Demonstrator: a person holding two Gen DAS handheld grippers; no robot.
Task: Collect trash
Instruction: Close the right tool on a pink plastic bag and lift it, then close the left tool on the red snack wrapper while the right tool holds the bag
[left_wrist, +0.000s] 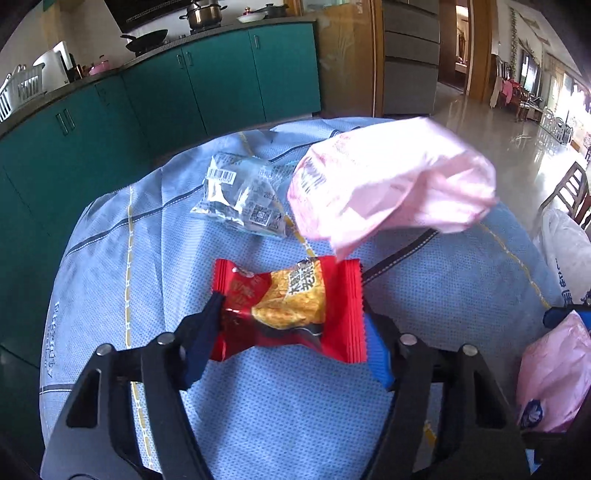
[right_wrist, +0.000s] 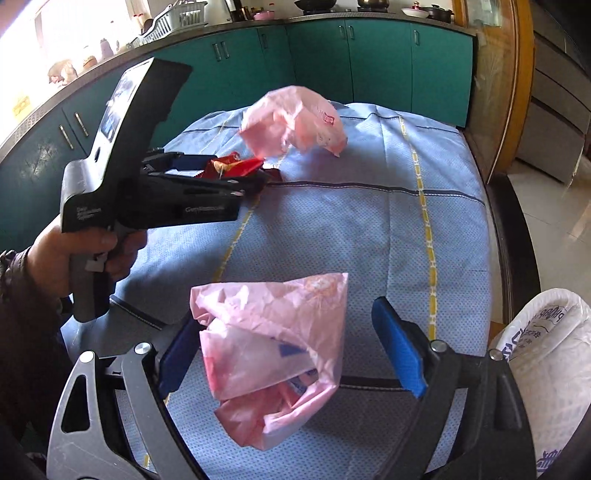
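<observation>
A red and yellow snack wrapper lies on the blue tablecloth between the fingers of my left gripper; the jaws stand wide at its two ends, open. A clear wrapper with a barcode lies beyond it, beside a crumpled pink plastic bag. In the right wrist view my right gripper is open around another pink bag holding trash; its left finger touches the bag, the right stands apart. The left gripper and the red wrapper also show there.
A white printed bag stands at the table's right edge. Teal kitchen cabinets with pots on the counter run behind the table. A wooden chair stands at the right. The far pink bag also shows in the right wrist view.
</observation>
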